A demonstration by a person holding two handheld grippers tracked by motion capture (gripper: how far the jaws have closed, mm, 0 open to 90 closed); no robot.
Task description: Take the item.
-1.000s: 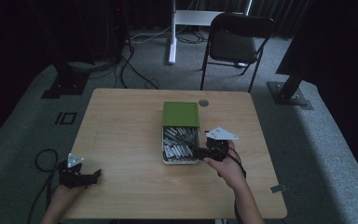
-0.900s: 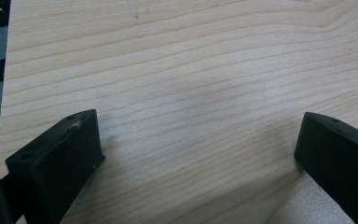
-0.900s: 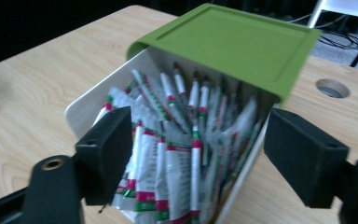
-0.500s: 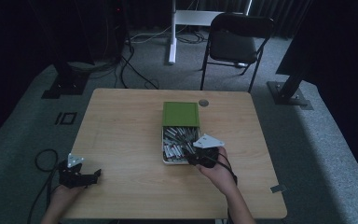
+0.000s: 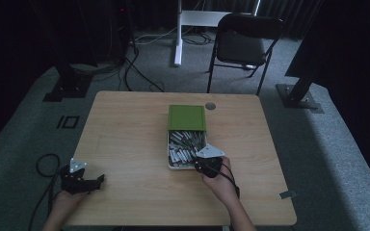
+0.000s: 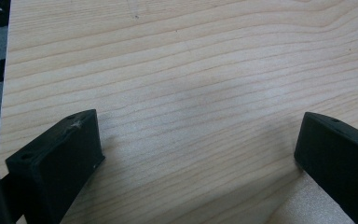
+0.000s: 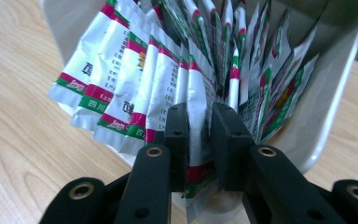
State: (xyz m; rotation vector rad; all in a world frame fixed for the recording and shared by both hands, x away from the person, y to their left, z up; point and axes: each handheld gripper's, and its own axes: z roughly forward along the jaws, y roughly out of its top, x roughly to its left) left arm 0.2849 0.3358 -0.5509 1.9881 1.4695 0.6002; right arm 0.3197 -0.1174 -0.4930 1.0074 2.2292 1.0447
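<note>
We hold the right gripper at the near end of the white box, which sits a little right of the middle of the bench, nearer the far edge than the near one. The box's green lid lies over its far end, toward the far edge. In the right gripper view our fingers have just been closing, and they now pinch one sachet between them — a silver packet with red and green bands and printed text. It stands upright in the fanned row of sachets that fills the box, and its lower edge shows below the pads. Its neighbours press close on both sides; we cannot tell whether the pads also touch them.

Our left gripper rests near the near-left corner of the bench, well apart from the box, with its cable looping off the left edge to the floor. In the left gripper view its fingers stand wide apart over bare wood — nothing lies between them.

A small round grommet sits in the benchtop just beside the lid's far right corner. Beyond the far edge stands a dark folding chair.
</note>
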